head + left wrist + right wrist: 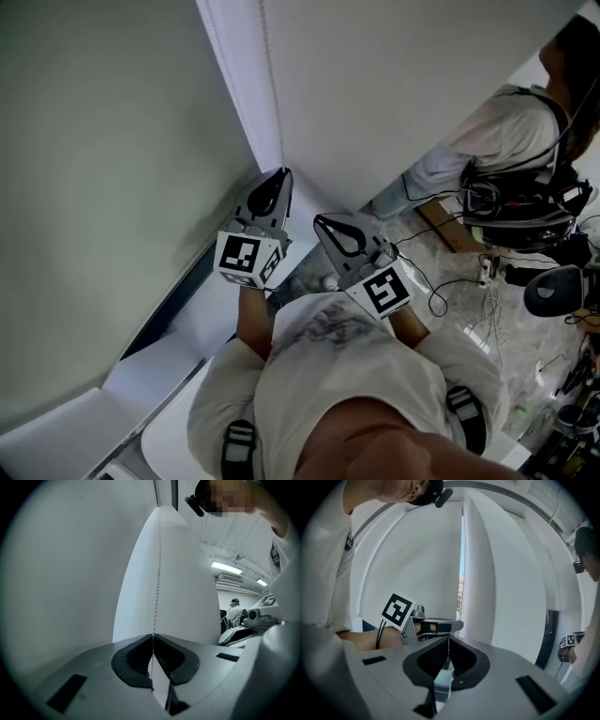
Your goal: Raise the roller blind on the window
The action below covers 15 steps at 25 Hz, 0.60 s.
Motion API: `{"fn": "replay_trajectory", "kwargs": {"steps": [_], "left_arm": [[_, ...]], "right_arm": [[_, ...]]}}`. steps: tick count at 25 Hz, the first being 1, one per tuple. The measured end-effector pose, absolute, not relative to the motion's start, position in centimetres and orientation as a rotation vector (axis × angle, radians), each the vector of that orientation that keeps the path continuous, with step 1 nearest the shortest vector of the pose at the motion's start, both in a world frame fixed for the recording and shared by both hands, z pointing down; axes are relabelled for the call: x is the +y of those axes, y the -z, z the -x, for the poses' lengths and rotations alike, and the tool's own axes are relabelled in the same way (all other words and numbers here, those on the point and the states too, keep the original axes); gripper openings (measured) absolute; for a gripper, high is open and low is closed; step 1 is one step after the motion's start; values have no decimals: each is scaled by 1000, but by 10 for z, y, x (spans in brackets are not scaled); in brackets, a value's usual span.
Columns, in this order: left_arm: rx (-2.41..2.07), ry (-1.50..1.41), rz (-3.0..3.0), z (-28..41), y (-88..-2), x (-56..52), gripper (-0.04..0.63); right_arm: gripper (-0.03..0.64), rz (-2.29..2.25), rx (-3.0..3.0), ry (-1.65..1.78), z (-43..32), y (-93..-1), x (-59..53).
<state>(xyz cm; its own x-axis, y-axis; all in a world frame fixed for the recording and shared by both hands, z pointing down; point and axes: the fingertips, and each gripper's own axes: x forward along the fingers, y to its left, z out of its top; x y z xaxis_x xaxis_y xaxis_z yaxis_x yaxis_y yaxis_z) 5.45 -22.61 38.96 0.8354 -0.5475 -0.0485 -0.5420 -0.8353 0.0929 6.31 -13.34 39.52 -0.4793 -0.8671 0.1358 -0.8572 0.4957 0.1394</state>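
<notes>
The white roller blind [403, 84] hangs down over the window, with its bead chain [273, 94] running along its left edge. My left gripper [281, 174] points at that edge. In the left gripper view its jaws [153, 635] are shut on the bead chain [158, 573], which rises straight up from the tips. My right gripper [320, 221] sits just below and to the right of the left one. Its jaws [448, 638] are shut, with a thin strand of the chain showing between the pads, right under the left gripper [457, 625].
A white window sill [178, 356] runs along the lower left beneath the grey wall [103, 187]. Another person [506, 131] stands at the upper right, wearing gear. Cables [487, 300] and a cardboard piece [445, 225] lie on the floor there.
</notes>
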Motion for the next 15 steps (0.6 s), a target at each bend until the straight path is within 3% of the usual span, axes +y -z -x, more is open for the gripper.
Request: {"fn": "replay_trajectory", "kwargs": {"steps": [15], "left_arm": [[-881,79,-2904,-37,-398,-204,8]], "right_arm": [[61,-1398,-2619,98,-51,-384,-135]]}}
